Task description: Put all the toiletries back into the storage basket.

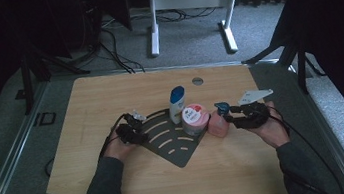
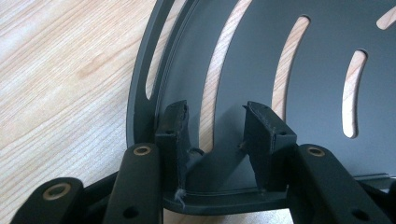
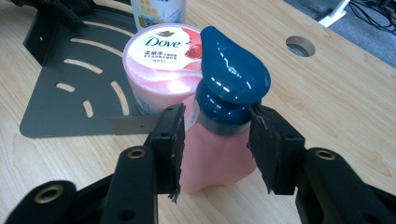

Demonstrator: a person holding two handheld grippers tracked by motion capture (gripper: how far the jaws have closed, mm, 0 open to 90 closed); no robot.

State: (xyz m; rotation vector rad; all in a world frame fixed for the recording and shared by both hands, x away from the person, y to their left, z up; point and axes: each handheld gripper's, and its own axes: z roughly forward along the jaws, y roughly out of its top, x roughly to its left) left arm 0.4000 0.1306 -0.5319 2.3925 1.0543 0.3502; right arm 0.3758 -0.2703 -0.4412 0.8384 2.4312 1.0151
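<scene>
Two grippers are at work on the wooden table (image 1: 250, 167). The right gripper (image 3: 215, 140) has its jaws set on either side of the pink pump bottle (image 3: 212, 158), level with the collar under the blue pump head (image 3: 231, 74). The right jaw pad touches the collar; the left pad lies against or just beside the bottle's shoulder, and whether the grip is fully closed cannot be told. The bottle stands upright on the bare tabletop, just off the right edge of the dark slotted tray (image 3: 56, 105), as the high view confirms for the bottle (image 1: 218, 125) and tray (image 1: 174, 144).

Touching or just beside the bottle, on the tray, stands a round Dove tub (image 3: 161, 60) with a pink and white lid. Behind the tub stands a white bottle with a blue cap (image 1: 178, 103), upright at the tray's back edge.

The left gripper (image 2: 215, 126) has its jaws apart, lying over the curved rim of the tray (image 2: 140, 112), with nothing clamped between them. In the high view the left gripper (image 1: 132, 132) sits at the tray's left corner and the right gripper (image 1: 236, 119) at the bottle. A round hole (image 1: 197, 80) lies in the tabletop behind the items.
</scene>
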